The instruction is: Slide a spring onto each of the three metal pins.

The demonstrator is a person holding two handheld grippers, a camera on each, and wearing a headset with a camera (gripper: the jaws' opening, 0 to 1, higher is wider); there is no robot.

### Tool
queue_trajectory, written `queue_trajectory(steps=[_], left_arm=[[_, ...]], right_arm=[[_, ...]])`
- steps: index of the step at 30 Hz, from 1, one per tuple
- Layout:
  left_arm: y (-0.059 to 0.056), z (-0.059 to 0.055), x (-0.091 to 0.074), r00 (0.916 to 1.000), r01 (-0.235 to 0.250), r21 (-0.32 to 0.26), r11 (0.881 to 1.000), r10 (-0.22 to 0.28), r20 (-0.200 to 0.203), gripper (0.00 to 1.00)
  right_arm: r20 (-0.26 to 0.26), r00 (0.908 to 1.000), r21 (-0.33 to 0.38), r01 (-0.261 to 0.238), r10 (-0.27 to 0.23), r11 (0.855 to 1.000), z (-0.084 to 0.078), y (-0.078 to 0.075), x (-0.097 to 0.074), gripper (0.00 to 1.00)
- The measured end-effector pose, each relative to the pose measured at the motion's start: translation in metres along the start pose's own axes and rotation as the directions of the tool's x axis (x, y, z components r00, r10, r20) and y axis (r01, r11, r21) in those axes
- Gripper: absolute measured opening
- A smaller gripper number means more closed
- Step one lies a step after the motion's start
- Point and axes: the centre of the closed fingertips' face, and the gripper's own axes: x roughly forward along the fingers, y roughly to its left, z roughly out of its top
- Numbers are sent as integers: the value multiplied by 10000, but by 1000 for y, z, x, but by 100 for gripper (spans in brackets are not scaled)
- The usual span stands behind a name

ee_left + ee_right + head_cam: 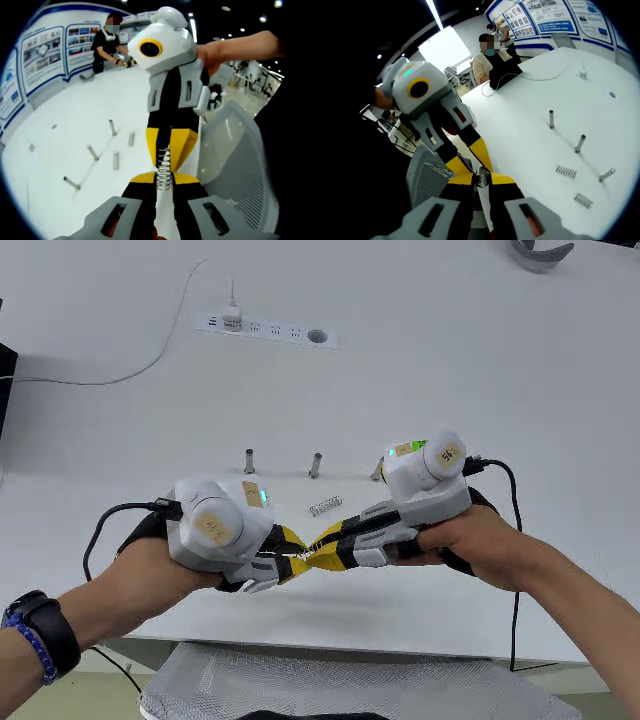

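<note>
A small steel spring (163, 172) hangs above the table's front edge, pinched between my two grippers tip to tip. My left gripper (296, 560) and my right gripper (322, 542) each hold one end; the spring (481, 176) looks the same from the other side. Three upright metal pins (249, 460) (315, 465) (607, 174) stand in a row beyond the grippers, all bare; the right gripper's body partly hides the rightmost one in the head view. One loose spring (325, 506) lies on the table just before the pins, and another spring (583, 200) lies near it.
A white power strip (265, 328) with a plugged cable lies at the back of the white table (450, 370). A grey mesh seat (320, 680) is below the front edge. People stand at a far bench (492, 50).
</note>
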Motion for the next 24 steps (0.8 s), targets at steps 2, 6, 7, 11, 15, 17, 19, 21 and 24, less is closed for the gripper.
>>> queue_trajectory(steps=[2,6,7,11,15,17,19,21,24], left_arm=[[3,-7,0,9998,-139,-216,9997,136,-140,13],[9,-17,-4,9992,-367,-686,9970,357,-162,20],[12,-22,-6,9987,-508,-940,9943,496,-149,22],[21,-36,-12,9965,-816,-1268,9886,785,-288,26],[31,-49,-21,9928,-1194,-1839,9757,1161,-286,29],[36,-54,-26,9894,-1452,-2145,9659,1424,-289,30],[40,-58,-29,9875,-1574,-2380,9584,1558,-256,31],[45,-61,-33,9839,-1772,-2624,9485,1771,-244,32],[52,-67,-39,9792,-2016,-2792,9388,1999,-349,34]], right_arm=[[41,10000,-36,42,-42,10000,1,0,2,12],[134,9997,8,203,-203,9998,4,-2,3,12],[126,9995,26,272,-273,9996,3,-4,3,12],[154,9992,162,364,-367,9992,4,-6,3,12],[216,9987,89,452,-454,9989,7,-7,1,12],[233,9984,82,519,-521,9986,7,-10,0,12],[228,9979,120,605,-608,9981,6,-12,0,12],[200,9966,144,795,-798,9967,5,-18,-1,12],[74,9953,153,964,-965,9952,1,-24,-1,12]])
